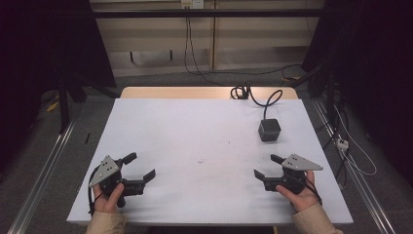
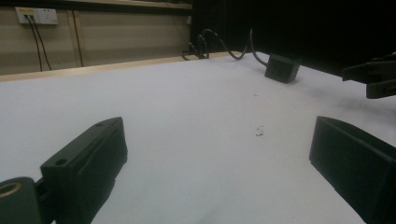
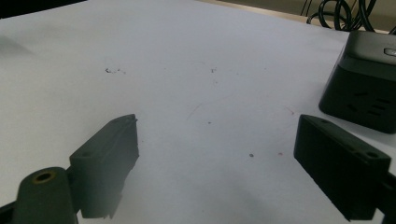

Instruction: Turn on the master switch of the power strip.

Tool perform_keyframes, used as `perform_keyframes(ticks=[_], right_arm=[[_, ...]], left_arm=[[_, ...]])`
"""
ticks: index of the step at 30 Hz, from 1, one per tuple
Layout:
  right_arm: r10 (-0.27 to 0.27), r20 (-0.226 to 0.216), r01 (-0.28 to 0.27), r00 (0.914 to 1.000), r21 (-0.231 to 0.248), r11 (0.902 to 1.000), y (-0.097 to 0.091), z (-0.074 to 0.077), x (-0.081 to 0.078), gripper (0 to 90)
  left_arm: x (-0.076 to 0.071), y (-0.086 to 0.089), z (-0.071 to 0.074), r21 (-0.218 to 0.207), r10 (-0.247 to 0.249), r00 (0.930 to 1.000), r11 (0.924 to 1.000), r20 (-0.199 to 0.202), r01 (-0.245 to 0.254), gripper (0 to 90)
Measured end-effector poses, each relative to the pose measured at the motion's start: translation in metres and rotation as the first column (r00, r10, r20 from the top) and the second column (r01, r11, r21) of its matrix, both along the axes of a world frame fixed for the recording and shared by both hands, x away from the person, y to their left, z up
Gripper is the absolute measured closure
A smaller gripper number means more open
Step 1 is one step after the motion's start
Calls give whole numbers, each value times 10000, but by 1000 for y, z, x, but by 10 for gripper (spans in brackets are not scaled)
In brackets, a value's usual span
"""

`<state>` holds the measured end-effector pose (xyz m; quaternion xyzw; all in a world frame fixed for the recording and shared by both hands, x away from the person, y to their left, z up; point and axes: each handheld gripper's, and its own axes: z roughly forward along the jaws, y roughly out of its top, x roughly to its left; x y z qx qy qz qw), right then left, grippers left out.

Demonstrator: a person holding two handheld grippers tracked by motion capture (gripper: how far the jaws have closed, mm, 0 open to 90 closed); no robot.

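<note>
A person holds my left gripper [image 1: 140,165] low over the near left of the white table [image 1: 195,131], jaws wide apart with nothing between them. My right gripper [image 1: 267,166] rests at the near right, also open and empty. A dark cube-shaped power socket [image 1: 269,129] with a black cable [image 1: 265,100] sits at the far right of the table. In the left gripper view the socket [image 2: 282,68] lies far ahead and the other gripper's jaws [image 2: 373,79] poke in at the right. In the right gripper view the socket [image 3: 366,84] stands close on the right.
The cable coils [image 1: 240,91] at the table's wooden back edge [image 1: 209,92] and runs up to a wall outlet [image 1: 191,4]. Metal rails [image 1: 41,170] flank the table on both sides. Small dark scuff marks [image 3: 114,71] dot the white surface.
</note>
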<state>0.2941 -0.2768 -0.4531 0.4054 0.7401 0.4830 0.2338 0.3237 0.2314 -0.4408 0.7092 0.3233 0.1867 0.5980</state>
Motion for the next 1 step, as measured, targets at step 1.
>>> perform_keyframes(ticks=[1], right_arm=[[-1,3,1,10000,-16,10000,0,0,0,131]], left_arm=[[0,0,0,-14,23,10000,10000,-37,-23,38]])
